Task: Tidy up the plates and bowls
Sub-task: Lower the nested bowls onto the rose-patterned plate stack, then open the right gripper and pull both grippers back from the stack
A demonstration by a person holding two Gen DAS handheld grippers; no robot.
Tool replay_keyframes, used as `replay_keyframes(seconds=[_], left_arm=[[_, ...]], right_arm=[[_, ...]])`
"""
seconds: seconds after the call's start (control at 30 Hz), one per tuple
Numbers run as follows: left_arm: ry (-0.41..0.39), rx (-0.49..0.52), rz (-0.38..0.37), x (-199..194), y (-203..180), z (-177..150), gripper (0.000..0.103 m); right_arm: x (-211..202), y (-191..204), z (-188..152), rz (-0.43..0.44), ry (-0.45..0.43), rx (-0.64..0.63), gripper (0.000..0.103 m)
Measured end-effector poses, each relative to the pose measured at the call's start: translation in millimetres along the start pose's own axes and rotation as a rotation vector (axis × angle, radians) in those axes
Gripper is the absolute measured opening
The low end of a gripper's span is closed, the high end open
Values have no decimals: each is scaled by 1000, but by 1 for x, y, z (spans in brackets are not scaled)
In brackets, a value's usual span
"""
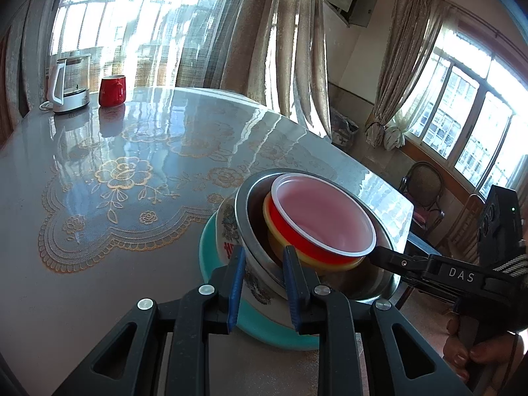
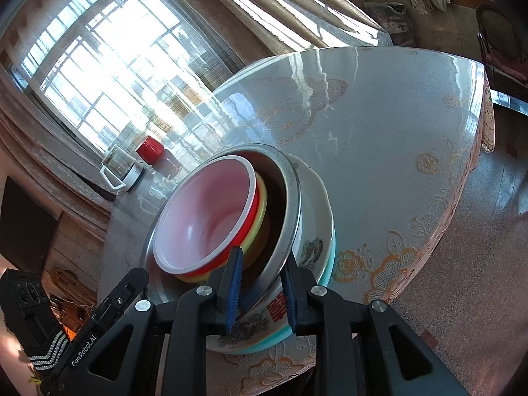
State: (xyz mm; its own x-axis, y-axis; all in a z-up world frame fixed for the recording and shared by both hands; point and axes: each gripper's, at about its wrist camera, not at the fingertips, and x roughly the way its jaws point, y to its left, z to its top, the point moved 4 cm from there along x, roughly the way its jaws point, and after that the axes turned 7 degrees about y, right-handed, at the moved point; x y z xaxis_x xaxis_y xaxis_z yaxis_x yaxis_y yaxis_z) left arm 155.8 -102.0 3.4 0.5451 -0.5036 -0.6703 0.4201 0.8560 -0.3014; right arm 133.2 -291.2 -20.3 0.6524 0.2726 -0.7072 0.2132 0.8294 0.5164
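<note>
Two claws are on one stack at the near edge of the worktop (image 1: 99,297). The left claw (image 1: 262,283) is clamped on the near rim of the steel bowl (image 1: 242,211), one blue pad outside the wall and one inside. The right claw (image 2: 260,292) grips the same steel bowl on its opposite rim, again a pad on either side. Nested inside sits a red plastic bowl (image 1: 321,217) with a pale pink interior, resting in a yellow bowl (image 1: 330,264). The steel bowl sits in a white porcelain bowl (image 2: 316,211) with printed flowers and a red character, and that stands on a teal plate (image 1: 206,254). Far across the glossy worktop, well apart from the stack, a red mug (image 1: 112,90) stands beside a glass kettle (image 1: 71,82).
</note>
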Motion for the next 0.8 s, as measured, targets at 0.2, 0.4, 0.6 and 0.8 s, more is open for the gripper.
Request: replay_keyframes(seconds=[0.2,0.4,0.6,0.8], left_arm=[[-5,-17,29,-6,2,-6,37],[5,-14,39,-9,1,-10,47],[43,-29,86,-15,6,-22,72],[63,-19,134,-25,8,-39,99]], right_arm=[[-5,8,-7,-10,0,-47,26],[-6,10,-12,-8,0,-52,26],[-20,13,-20,-28,-47,-79,33],[-40,17,-36,-84,-141,-155,45]])
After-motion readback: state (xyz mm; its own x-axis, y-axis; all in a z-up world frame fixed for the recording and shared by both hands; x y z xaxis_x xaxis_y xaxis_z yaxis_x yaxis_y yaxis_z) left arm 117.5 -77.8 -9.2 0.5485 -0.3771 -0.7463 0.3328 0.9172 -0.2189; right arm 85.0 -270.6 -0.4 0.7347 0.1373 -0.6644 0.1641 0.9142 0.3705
